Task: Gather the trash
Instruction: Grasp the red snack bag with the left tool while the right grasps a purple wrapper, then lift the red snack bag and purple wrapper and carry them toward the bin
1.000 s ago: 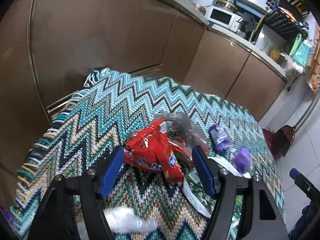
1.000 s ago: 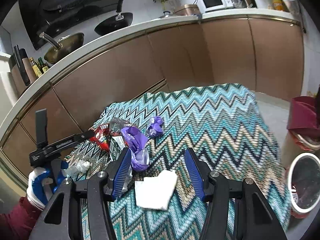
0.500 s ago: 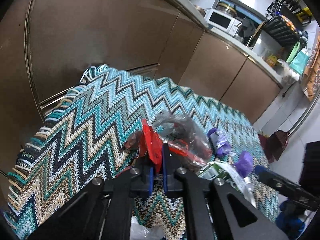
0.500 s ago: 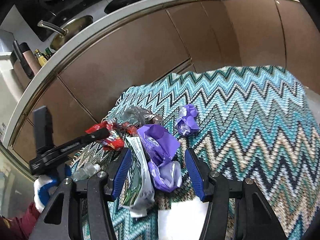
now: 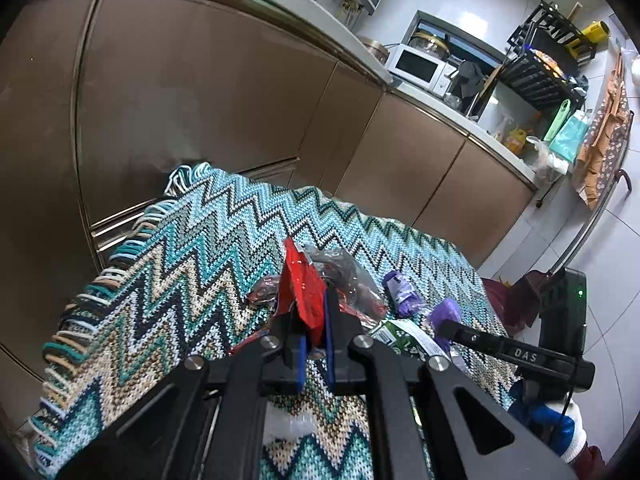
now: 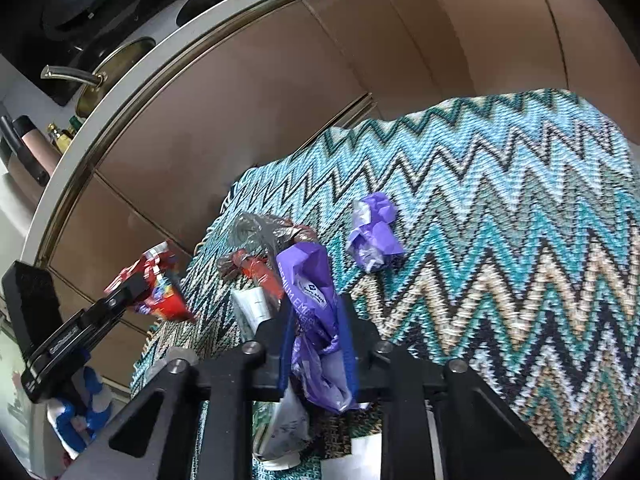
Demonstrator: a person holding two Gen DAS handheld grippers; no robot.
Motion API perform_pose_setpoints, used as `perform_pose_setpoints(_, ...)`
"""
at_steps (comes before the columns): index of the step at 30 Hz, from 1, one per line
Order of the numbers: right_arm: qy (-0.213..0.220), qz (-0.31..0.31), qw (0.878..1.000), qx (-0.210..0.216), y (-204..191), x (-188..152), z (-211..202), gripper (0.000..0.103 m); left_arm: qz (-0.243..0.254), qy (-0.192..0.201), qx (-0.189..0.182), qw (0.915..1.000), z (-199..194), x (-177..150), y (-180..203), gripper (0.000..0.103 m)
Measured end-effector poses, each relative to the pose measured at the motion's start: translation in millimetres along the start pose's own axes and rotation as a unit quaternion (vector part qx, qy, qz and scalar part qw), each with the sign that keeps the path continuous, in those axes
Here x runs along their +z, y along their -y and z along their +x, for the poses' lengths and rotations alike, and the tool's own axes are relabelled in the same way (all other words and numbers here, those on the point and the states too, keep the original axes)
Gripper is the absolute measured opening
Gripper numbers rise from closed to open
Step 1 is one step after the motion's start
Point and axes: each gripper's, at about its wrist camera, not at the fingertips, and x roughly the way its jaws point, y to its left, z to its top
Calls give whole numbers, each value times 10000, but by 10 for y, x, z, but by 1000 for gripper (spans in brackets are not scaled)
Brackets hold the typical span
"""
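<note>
The left gripper is pinching a red snack wrapper between its blue pads, the jaws closed tight on the foil so that the wrapper is standing up above the fingertips. In the right wrist view this same red wrapper is hanging clear of the zigzag blanket, off beyond its left edge, in front of the brown cabinet fronts.

The right gripper is closing its jaws on a purple plastic wrapper, and the pads are already pressing into its crumpled sides. That wrapper is sitting near the left edge of the zigzag blanket, its lower end drooping below the fingers.

Just beyond it on the blanket, a clear crinkled bag is lying with a small red and silver scrap touching it. A green and white packet is lying flat on the blanket just beside the purple wrapper, partly under the right gripper. A small purple crumpled ball is resting alone further toward the middle of the blanket, apart from the pile. A white tissue is showing on the blanket beneath the left gripper's frame.

A blue and white gloved hand is holding the right gripper's handle at the blanket's near side.
</note>
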Motion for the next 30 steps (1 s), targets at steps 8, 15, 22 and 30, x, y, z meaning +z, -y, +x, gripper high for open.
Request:
perform_pose_setpoints(8,509,-194,9983,-217,-190,1,-523,15,32,271,-170,9995,-404,-5,85,6)
perform_pose_setpoints(15,862,-305,9956,-206,-351,-87,-1009,15,112,477,-406,9980,-798,-43,236,6)
perform_pose_setpoints(22,1147,-315,9927,-192,-476,-278,-1423,15,216,576,-609,9962,-1161,-132,417,6)
perform_pose_setpoints(30,1531,-287,9875,-220,-593,-530,-1934,15,356,700,-777,9939,-1572,-257,611,6)
